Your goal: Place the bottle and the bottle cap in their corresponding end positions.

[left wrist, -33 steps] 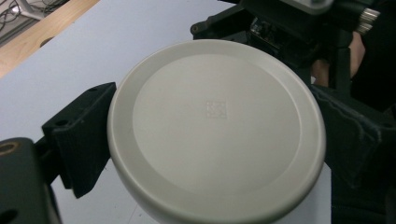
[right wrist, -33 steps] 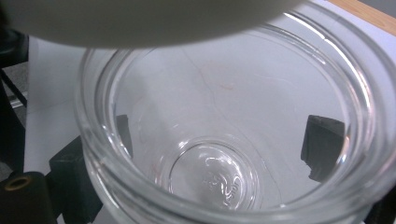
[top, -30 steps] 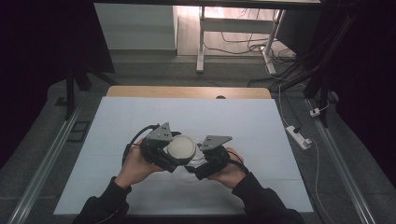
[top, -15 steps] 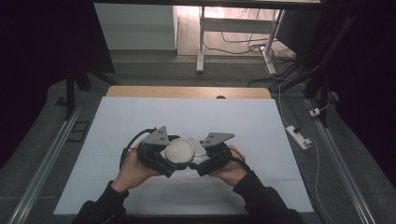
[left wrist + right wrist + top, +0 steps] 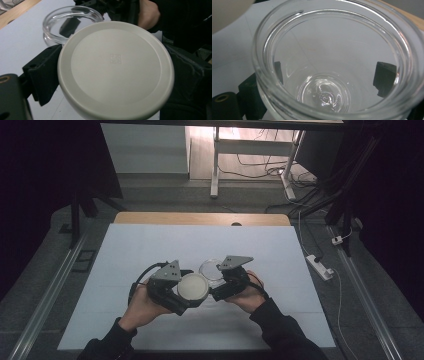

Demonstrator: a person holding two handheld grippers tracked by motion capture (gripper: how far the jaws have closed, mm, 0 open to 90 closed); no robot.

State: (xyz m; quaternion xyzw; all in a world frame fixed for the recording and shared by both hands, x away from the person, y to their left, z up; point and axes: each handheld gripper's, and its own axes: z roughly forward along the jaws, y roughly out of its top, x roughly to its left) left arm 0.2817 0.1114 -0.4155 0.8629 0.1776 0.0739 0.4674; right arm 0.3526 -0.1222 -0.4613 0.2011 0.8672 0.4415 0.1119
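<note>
white lid (image 5: pixel 115 68) and clear glass jar (image 5: pixel 332 62) being held just apart, low in the middle of the high view

the left gripper (image 5: pixel 176 292) is clamping the lid by its rim, jaws closed on either edge, so the flat face is staying free and is tilting toward the jar (image 5: pixel 212 268); the right gripper (image 5: pixel 225 282) is closing its jaws round the jar's wall, the black jaws showing through the glass, and is keeping the open mouth turned toward the lid (image 5: pixel 192 287), probably for capping or uncapping. the lid is looking like smooth matte plastic, round, with a raised rim and a small square mark at its centre. the jar (image 5: pixel 71 23) is thick, glossy and empty, with a rounded lip. both are hovering over the pale table sheet (image 5: pixel 150 245).
</note>
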